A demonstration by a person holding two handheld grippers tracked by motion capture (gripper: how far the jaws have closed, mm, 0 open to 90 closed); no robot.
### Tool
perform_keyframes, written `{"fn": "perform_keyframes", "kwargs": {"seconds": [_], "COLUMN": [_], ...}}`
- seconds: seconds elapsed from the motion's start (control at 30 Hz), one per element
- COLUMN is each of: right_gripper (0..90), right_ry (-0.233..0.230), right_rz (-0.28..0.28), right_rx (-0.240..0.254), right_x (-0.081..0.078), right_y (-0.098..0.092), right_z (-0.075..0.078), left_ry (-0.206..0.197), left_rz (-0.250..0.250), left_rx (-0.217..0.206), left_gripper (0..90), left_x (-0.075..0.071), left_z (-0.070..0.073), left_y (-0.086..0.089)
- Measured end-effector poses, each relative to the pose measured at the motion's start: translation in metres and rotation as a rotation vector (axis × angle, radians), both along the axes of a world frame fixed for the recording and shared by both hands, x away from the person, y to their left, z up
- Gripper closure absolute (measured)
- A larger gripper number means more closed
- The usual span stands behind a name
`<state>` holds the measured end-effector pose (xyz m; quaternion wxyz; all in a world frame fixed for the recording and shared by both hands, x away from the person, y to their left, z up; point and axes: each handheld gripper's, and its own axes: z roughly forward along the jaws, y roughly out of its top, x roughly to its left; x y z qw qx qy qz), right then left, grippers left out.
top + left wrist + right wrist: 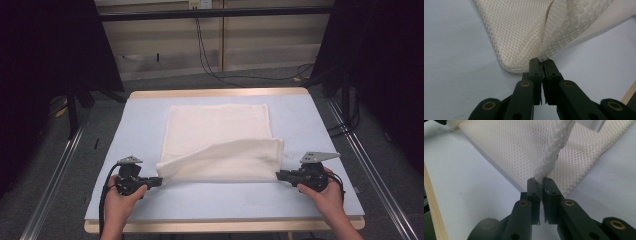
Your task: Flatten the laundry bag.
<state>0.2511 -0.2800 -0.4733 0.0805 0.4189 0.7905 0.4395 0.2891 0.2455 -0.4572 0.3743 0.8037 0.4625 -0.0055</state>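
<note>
At the near edge of the table (150,200), the person's two hands come in from below, each carrying a tool. The left tool (156,181) points inward toward the middle of the table, and its jaws are pinched tight on the near left corner of the cream mesh cloth (220,140). In the left gripper view the left tool (543,62) grips a bunched fold of the cloth (524,30) right at its tips, with the weave rising straight up from between the jaws and a rounded cloth corner lying on the table just to the side.

The right tool (280,175) points inward from the opposite side and is clamped on the near right corner of the same cloth. In the right gripper view the right tool (540,181) holds a twisted, rope-like edge of the cloth (511,147) between closed jaws, the fabric fanning out beyond.

Between the two tools the near edge of the cloth is raised off the table and drapes as a loose flap over the layer beneath. Farther off, the rest of the cloth lies flat in the middle of the table, its far edge near the wooden rim (220,93). Beyond the table a grey floor with black cables (210,65) runs to a pale wall.
</note>
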Motion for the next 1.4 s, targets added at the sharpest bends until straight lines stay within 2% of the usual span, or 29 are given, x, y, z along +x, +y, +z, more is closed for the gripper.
{"fn": "perform_keyframes", "kwargs": {"seconds": [0.17, 0.23, 0.33, 0.37, 0.4, 0.43, 0.63, 0.7, 0.77, 0.87, 0.93, 1.0, 1.17, 1.23, 1.4], "right_gripper": [84.4, 84.7, 84.4, 84.4, 83.7, 77.1, 75.4, 74.1, 73.8, 73.9, 73.7, 72.1, 67.6, 65.6, 62.0], "right_ry": [-0.007, -0.007, -0.007, -0.007, -0.010, -0.019, -0.002, 0.001, 0.013, 0.020, 0.016, 0.006, 0.016, 0.013, -0.022], "right_rz": [0.005, 0.011, 0.018, 0.018, 0.025, 0.015, 0.007, 0.005, -0.005, -0.037, -0.064, -0.076, -0.099, -0.127, -0.152], "right_rx": [-0.001, -0.001, 0.002, 0.002, 0.001, -0.007, -0.019, -0.034, -0.065, -0.076, -0.111, -0.094, -0.037, -0.036, -0.017], "right_x": [-0.002, -0.004, -0.005, -0.005, -0.005, -0.006, -0.008, -0.008, -0.007, -0.004, -0.002, 0.001, 0.006, 0.008, 0.013], "right_y": [-0.002, -0.004, -0.006, -0.006, -0.006, -0.007, -0.013, -0.016, -0.019, -0.026, -0.028, -0.027, -0.024, -0.025, -0.022], "right_z": [-0.001, -0.002, -0.003, -0.003, -0.003, -0.003, -0.004, -0.003, -0.002, -0.003, -0.002, -0.001, -0.001, -0.001, 0.004], "left_ry": [0.007, 0.011, 0.015, 0.009, 0.009, 0.003, -0.006, -0.019, -0.020, -0.015, -0.013, -0.012, -0.020, -0.020, -0.010], "left_rz": [0.007, 0.007, 0.009, 0.009, 0.012, 0.013, 0.025, 0.029, 0.037, 0.035, 0.034, 0.036, 0.028, 0.031, 0.027], "left_rx": [-0.003, 0.010, -0.006, 0.001, -0.003, -0.004, -0.021, -0.009, -0.018, -0.023, -0.024, -0.026, -0.013, -0.013, -0.011], "left_gripper": [86.4, 86.5, 86.5, 86.5, 86.5, 86.5, 86.0, 86.1, 86.1, 86.1, 86.1, 86.0, 85.9, 85.9, 86.0], "left_x": [0.001, 0.001, 0.002, 0.002, 0.002, 0.002, 0.003, 0.003, 0.002, 0.003, 0.003, 0.002, 0.001, 0.001, -0.001], "left_z": [-0.001, -0.001, -0.001, -0.001, -0.001, -0.001, 0.000, 0.003, 0.004, 0.002, 0.001, 0.001, 0.002, 0.000, 0.000], "left_y": [0.002, 0.003, 0.005, 0.006, 0.006, 0.007, 0.009, 0.011, 0.012, 0.015, 0.015, 0.015, 0.013, 0.013, 0.012]}}
